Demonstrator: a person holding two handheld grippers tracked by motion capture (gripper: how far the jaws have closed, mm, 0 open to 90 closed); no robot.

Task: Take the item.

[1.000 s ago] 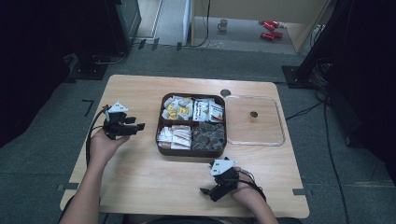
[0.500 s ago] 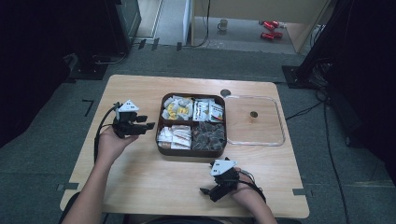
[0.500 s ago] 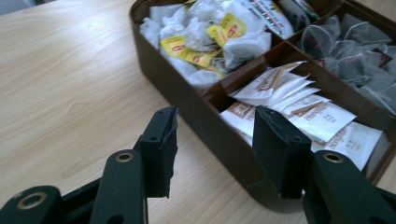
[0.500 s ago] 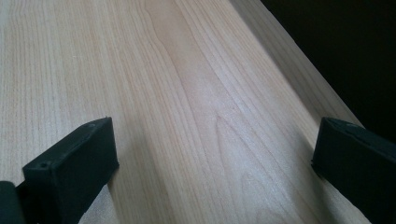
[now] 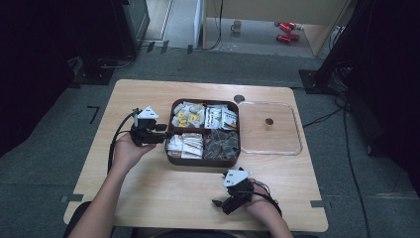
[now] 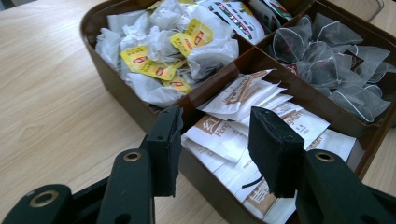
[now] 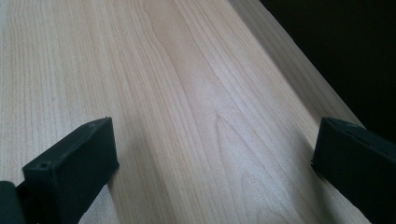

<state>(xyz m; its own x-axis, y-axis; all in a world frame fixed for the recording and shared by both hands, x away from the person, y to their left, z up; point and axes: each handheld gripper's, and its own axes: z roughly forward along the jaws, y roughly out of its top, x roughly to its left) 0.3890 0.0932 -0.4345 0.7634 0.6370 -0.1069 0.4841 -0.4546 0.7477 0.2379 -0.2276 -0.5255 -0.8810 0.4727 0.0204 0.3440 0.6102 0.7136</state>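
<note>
Left gripper point(image 6: 215, 144) at tray's point(image 5: 171, 159) near-left compartment, jaws closing but clenching nothing; white sachets point(image 6: 243, 133) directly ahead and below (long axes roughly forward). Right gripper point(image 5: 233, 198) released, well apart, over bare table point(image 7: 187, 93).

1. dark brown tray point(image 5: 204, 161), four compartments.
2. white tea bags with yellow-and-red tags point(image 6: 159, 46).
3. white sachets printed in brown point(image 6: 233, 126).
4. pale wood-grain table point(image 7: 177, 93).
5. black left gripper point(image 6: 212, 140).

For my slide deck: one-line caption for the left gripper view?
Left gripper, jaws apart, poised over white sachets in a brown divided tray.
</note>
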